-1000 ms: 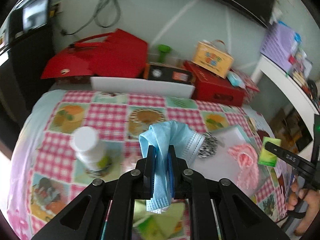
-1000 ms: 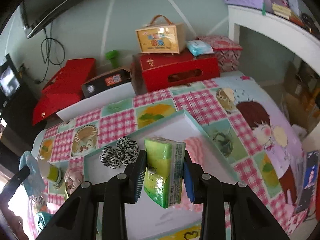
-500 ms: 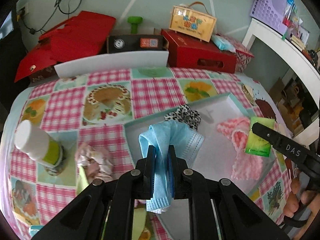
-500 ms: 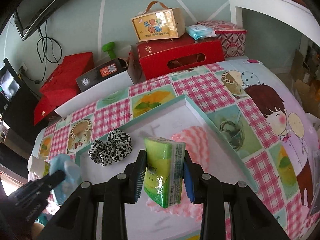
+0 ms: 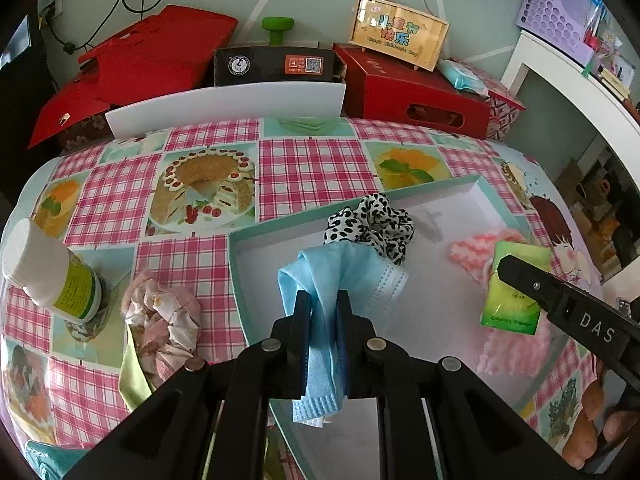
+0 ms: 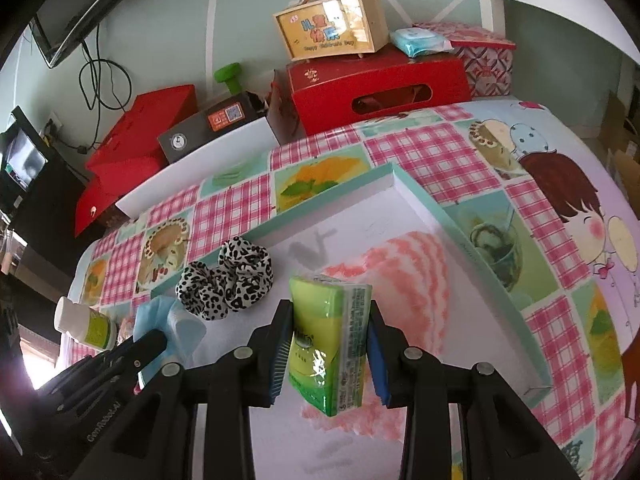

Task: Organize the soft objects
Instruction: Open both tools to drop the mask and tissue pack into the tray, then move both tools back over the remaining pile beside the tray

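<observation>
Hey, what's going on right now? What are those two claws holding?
Left claw shut on blue face mask. Right claw shut on green tissue pack. Both over white tray. Leopard scrunchie, pink cloth already inside.

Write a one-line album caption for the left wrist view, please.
Left gripper pinches a pale blue pleated face mask above a mint-rimmed white tray holding a leopard-print fabric scrunchie.

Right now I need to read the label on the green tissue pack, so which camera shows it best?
The right wrist view: the green plastic tissue pack fills the centre, front and printed side visible, clamped in the right gripper. The left wrist view shows it small, partly behind a gripper finger.
</observation>
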Motion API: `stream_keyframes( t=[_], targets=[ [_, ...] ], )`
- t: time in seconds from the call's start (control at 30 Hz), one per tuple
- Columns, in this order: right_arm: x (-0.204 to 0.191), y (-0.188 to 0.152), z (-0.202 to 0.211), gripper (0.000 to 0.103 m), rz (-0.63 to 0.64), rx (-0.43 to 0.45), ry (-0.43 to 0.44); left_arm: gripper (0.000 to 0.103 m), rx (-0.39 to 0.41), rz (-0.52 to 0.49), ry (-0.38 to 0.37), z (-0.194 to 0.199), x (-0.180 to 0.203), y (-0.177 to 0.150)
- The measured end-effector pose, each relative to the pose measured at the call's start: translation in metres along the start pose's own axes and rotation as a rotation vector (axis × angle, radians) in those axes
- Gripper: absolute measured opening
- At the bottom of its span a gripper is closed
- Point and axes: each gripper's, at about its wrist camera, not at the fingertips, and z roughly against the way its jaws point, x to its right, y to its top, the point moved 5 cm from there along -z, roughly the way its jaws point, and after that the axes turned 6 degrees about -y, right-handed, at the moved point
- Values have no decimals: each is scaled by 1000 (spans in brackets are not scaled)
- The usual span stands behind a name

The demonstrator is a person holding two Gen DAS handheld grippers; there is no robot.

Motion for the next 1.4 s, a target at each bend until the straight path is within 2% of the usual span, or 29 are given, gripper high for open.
stream_keyframes(
  t=[0.07,0.13,0.17,0.2,0.3,0.53,0.67,0.73,0.77,0.8,0.83,0.97,1.13,1.4],
  targets=[
    [0,-1,-2,39,-1,-7,0,15,-7,-4,13,-1,1,0],
    [0,0,-2,39,-5,-6,8,29,-12,-11,20,0,2,0],
    [0,1,-1,39,-2,-5,10,43,-9,-12,19,2,2,0],
    [0,1,1,39,2,-2,9,50,-4,-10,19,4,2,0],
    [0,2,4,47,8,4,1,51,11,-2,20,12,2,3],
    [-5,2,8,50,51,7,-36,58,26,26,43,25,-8,5],
    [-6,0,9,67,78,-1,-74,62,23,45,58,27,-15,6],
    [-8,-1,8,79,114,-5,-116,74,24,53,69,27,-18,6],
    [-8,-2,8,90,127,-6,-139,85,29,60,81,27,-21,6],
    [-9,-2,8,101,138,-4,-157,87,36,68,94,28,-25,7],
    [-10,-3,8,103,153,-1,-169,87,40,74,102,28,-27,6],
    [-13,-5,8,103,176,-4,-170,91,42,125,127,28,-41,6],
    [-14,-7,4,103,192,-21,-188,92,42,162,147,27,-56,3],
    [-14,-9,3,103,193,-28,-196,92,64,209,130,34,-66,4]
  ],
)
